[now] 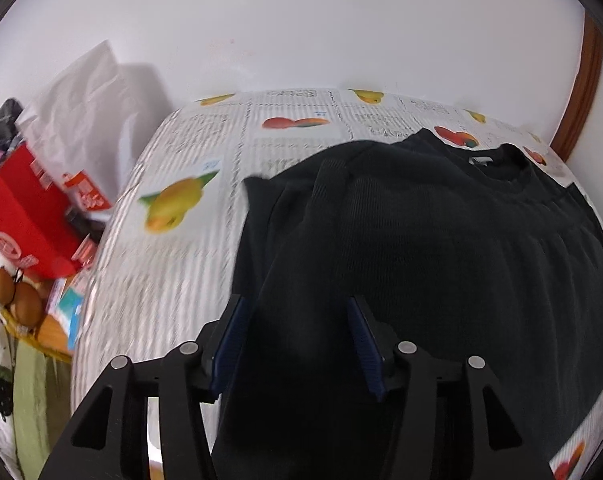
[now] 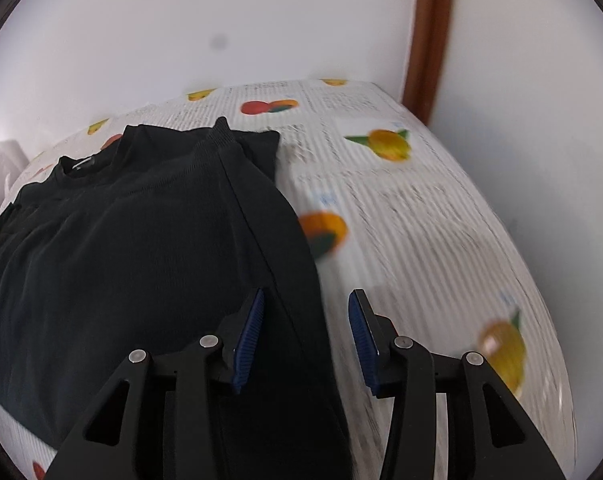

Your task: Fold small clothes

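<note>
- The left gripper (image 1: 297, 344) is nearest its camera: blue-padded jaws spread, both pads hovering over the left side fold of the black sweater (image 1: 441, 240), with cloth seen between them but not pinched (neither pad presses on it).
- The right gripper (image 2: 306, 340) stands likewise parted; its left pad is over the sweater's right edge, its right pad over the bare printed cover, so the garment's border runs between the jaws, ungripped.
- The black sweater (image 2: 121, 248) lies flat on the table, neckline (image 1: 497, 160) towards the wall, both sleeves already turned in over the body, giving a long, narrow rectangle.
- Judged from the ribbed knit and soft creases, it should be light, limp and non-slip; it will sag and drag if lifted from one point (two corners at once are safer).
- Best hold, I judge: the near hem corners, one per gripper, pinching all layers together so the tucked sleeves do not slide out as the lower half goes up to the collar.
- Beneath is the tablecloth (image 2: 421, 208), white with text lines and fruit pictures; it may ruck if a pad bites too deep.
- Further out on the left: a red box (image 1: 25, 216), a white bag (image 1: 89, 108), and brown round things in a basket (image 1: 17, 296) (too blurred to name).
- A white wall backs everything, with a brown wooden trim (image 2: 429, 40) at the right.
</note>
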The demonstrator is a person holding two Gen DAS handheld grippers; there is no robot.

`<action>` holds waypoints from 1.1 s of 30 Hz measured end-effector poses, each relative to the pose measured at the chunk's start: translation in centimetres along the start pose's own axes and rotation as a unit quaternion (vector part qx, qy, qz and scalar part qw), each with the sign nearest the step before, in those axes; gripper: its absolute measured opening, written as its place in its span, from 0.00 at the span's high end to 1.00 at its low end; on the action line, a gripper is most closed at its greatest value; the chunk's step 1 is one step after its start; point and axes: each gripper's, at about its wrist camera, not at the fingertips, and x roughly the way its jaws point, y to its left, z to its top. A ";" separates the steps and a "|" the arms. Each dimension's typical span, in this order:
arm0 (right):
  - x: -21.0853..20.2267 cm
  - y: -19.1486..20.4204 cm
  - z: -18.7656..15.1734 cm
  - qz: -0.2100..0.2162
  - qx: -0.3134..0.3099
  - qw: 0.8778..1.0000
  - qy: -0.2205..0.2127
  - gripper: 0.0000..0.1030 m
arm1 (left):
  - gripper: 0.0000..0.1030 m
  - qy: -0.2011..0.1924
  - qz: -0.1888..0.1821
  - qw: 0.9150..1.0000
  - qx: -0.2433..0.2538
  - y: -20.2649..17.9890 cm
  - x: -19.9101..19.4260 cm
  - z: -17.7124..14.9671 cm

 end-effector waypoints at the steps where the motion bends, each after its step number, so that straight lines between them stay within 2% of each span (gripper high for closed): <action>1: -0.5 -0.2 -0.4 -0.001 0.003 1.000 0.001 0.58 | 0.50 0.000 0.001 1.000 0.000 0.3 -0.7 -0.7; 6: -3.2 -0.3 -2.1 -0.033 0.001 0.999 0.004 0.58 | 0.48 -0.001 0.006 1.000 0.005 1.8 -3.5 -4.3; 9: -4.8 0.8 -2.4 -0.073 -0.010 0.997 0.002 0.57 | 0.48 0.006 0.009 1.000 0.003 2.7 -4.4 -6.5; 12: -6.4 3.1 -2.3 -0.072 -0.021 0.997 -0.013 0.57 | 0.48 0.006 -0.007 1.000 -0.011 3.8 -5.2 -8.7; 18: -8.2 10.8 -2.1 -0.019 -0.057 0.998 -0.030 0.55 | 0.46 -0.002 -0.029 0.999 -0.029 5.2 -7.4 -11.3; 24: -9.0 20.9 -3.7 0.057 -0.122 0.990 -0.038 0.49 | 0.46 0.005 -0.043 0.999 -0.033 6.2 -8.9 -14.1; 28: -9.3 27.9 -5.5 0.112 -0.169 0.979 -0.034 0.48 | 0.46 0.004 -0.060 0.997 -0.046 7.3 -10.0 -15.7; 33: -10.0 35.1 -7.9 0.145 -0.238 0.960 -0.032 0.47 | 0.44 -0.006 -0.074 0.996 -0.050 8.5 -11.4 -17.1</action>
